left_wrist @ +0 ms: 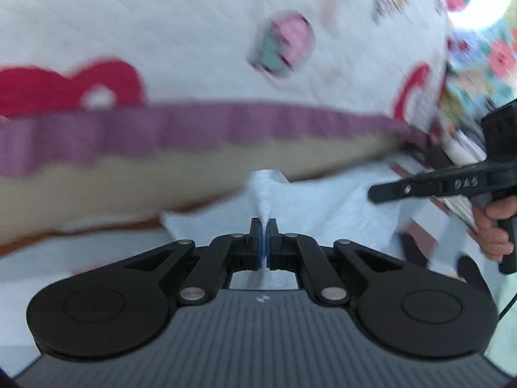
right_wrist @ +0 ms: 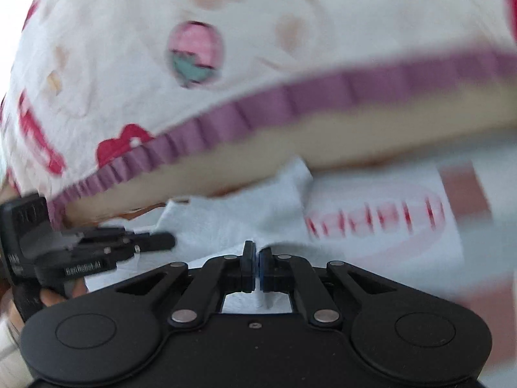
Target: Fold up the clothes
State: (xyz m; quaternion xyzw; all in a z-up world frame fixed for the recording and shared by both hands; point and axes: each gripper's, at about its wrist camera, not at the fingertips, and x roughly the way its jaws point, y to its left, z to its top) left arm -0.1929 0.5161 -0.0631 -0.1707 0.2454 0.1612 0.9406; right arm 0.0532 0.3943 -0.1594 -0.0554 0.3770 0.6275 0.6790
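White garment of thin, pale bluish cloth (left_wrist: pixel 290 200) is pinched in both claws. Left gripper (left_wrist: pixel 264 229) has its blue-padded fingers (left_wrist: pixel 257 242) pressed together on a raised peak of the cloth, which rises directly ahead of the tips and spreads away to either side. Right gripper (right_wrist: pixel 253 260) is likewise clamped on a fold of the same cloth (right_wrist: pixel 239 213), the fabric passing between the fingers and showing again beneath them. Above and beyond the garment in both views lies a white quilted cover with red and pink printed motifs and a pleated purple trim (left_wrist: pixel 194 126), its trim edge running across just past the cloth peak. Beside the garment, on the right in the right wrist view, a red-lettered print (right_wrist: pixel 381 216) shows on white fabric; motion blur prevents reading it.
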